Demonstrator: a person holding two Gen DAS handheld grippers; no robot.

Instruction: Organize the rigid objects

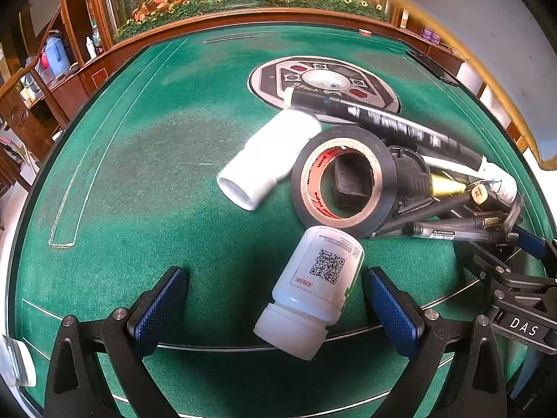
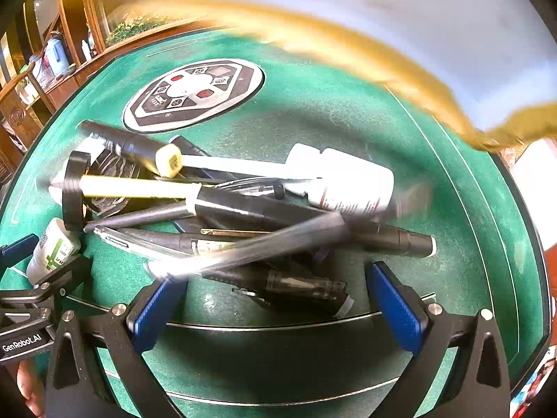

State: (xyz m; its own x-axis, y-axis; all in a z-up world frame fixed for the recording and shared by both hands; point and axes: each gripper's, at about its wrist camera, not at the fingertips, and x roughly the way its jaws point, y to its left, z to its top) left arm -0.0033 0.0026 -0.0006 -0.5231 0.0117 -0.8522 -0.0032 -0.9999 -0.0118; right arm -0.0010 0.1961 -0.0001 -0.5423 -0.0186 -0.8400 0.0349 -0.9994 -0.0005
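So the surface [image 1: 139, 160] is a green felt-topped table with thin pale lines marked into it and a dark wood rim around the far edge. Set into the middle is a round silver-and-black control panel [image 1: 323, 82] with red buttons. Lying on the felt: a plain white bottle [image 1: 268, 160] on its side, a roll of black tape [image 1: 343, 183] tipped up (leaning on the stuff behind it, looks like), and a white pill bottle [image 1: 313, 292] with a QR label, cap toward the camera. To the right there's a messy heap of pens and markers [image 2: 243, 223], all crossed over each other, with another white bottle [image 2: 348, 181] at the far side of it.
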